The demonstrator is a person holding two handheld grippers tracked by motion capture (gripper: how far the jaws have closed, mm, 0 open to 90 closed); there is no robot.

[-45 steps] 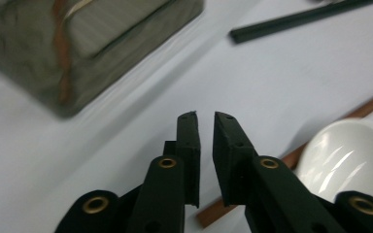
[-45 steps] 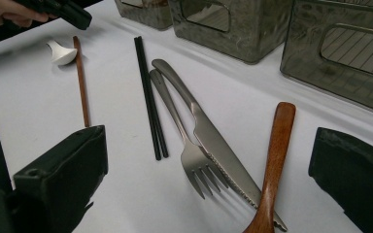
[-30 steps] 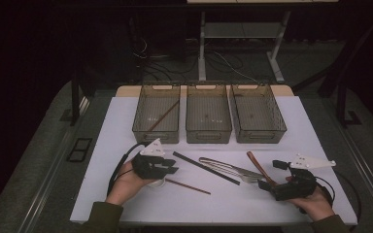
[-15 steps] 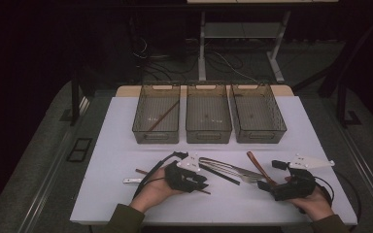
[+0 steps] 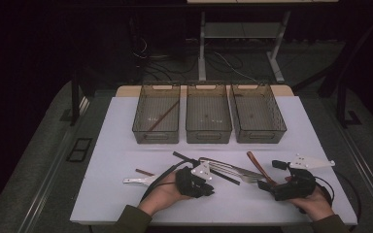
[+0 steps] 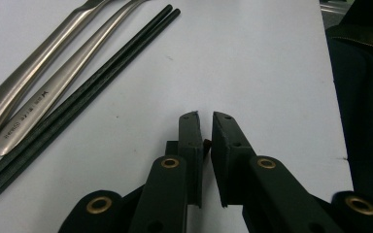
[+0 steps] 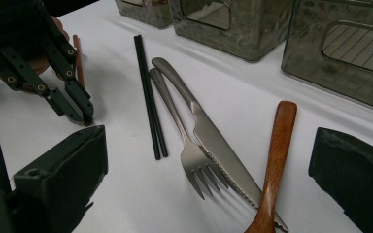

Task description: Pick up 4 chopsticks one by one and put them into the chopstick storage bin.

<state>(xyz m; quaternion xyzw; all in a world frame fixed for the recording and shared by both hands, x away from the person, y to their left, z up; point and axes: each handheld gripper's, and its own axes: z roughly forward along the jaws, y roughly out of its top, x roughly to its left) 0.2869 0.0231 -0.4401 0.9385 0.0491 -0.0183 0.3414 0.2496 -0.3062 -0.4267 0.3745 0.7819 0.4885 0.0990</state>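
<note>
The brown chopstick (image 7: pixel 76 52) lies on the table (image 5: pixel 296 121) at the person's near left. Its near end runs in under the left tongs (image 6: pixel 205 126), which stand all but together. A small brown sliver shows in the narrow slit between them, so they look clamped on that end, low to the table so the thin stick can be pinched off the flat top.

Just beside them lie the black chopsticks (image 6: pixel 77 92), paired and touching. Next come the fork (image 7: pixel 194 160) and knife (image 7: pixel 213 141), then the wooden handle (image 7: pixel 277 145).

The right tongs (image 5: pixel 270 174) hang wide apart over this cutlery and hold nothing.

Beyond stand three bins (image 5: pixel 208 136). The left one already holds a matching stick (image 5: pixel 162 116), probably this chopstick's mate.

The hand covers most of the gripped stick in the high view. The wooden handle's head is cut off, and a pale utensil (image 5: pixel 137 180) by the left sleeve is too small to name.
</note>
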